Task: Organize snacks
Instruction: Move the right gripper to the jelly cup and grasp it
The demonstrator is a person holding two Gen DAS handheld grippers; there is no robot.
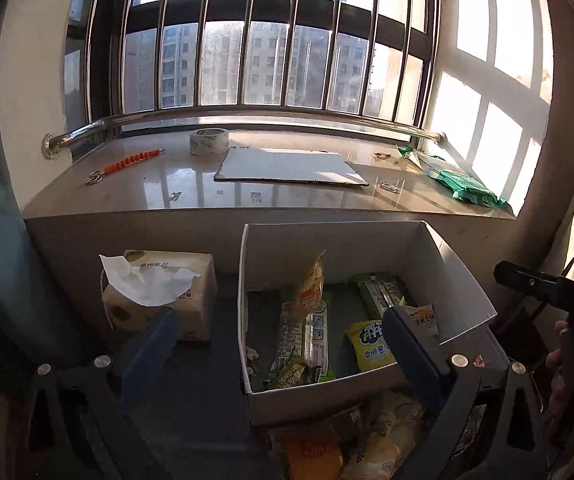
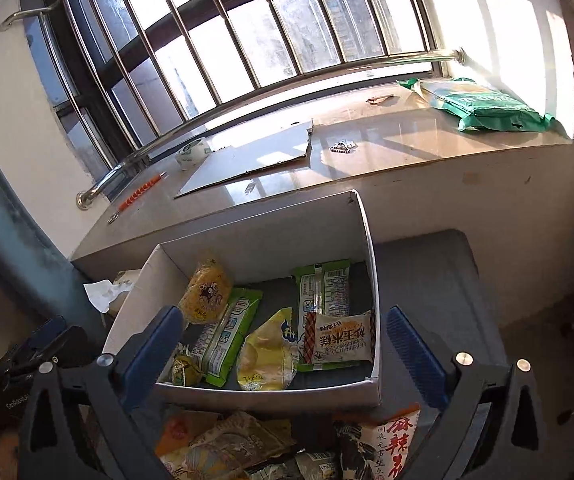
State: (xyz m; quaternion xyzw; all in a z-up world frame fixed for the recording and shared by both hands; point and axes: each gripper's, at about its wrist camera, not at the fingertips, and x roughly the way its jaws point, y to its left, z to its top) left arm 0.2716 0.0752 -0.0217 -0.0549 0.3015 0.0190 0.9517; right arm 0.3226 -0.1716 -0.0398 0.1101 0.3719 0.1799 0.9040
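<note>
A white cardboard box (image 1: pixel 463 276) (image 2: pixel 371 256) stands on a grey table below the window sill and holds several snack packets: a yellow packet (image 1: pixel 369 344) (image 2: pixel 267 354), green-and-white packets (image 1: pixel 307 336) (image 2: pixel 323 288) and a white packet with red print (image 2: pixel 341 342). More loose snacks (image 1: pixel 367 444) (image 2: pixel 279 444) lie heaped on the near side of the box. My left gripper (image 1: pixel 281 344) is open and empty, its blue fingers straddling the box's left wall. My right gripper (image 2: pixel 283 340) is open and empty above the box's front part.
A tissue pack (image 1: pixel 159 296) (image 2: pixel 107 288) stands left of the box. On the sill lie a tape roll (image 1: pixel 209 141) (image 2: pixel 193 152), a cardboard sheet (image 1: pixel 291 166) (image 2: pixel 247 158), an orange-beaded tool (image 1: pixel 127 164) and a green bag (image 1: pixel 463 186) (image 2: pixel 491 106). The right gripper's body (image 1: pixel 547 284) shows at the left view's right edge.
</note>
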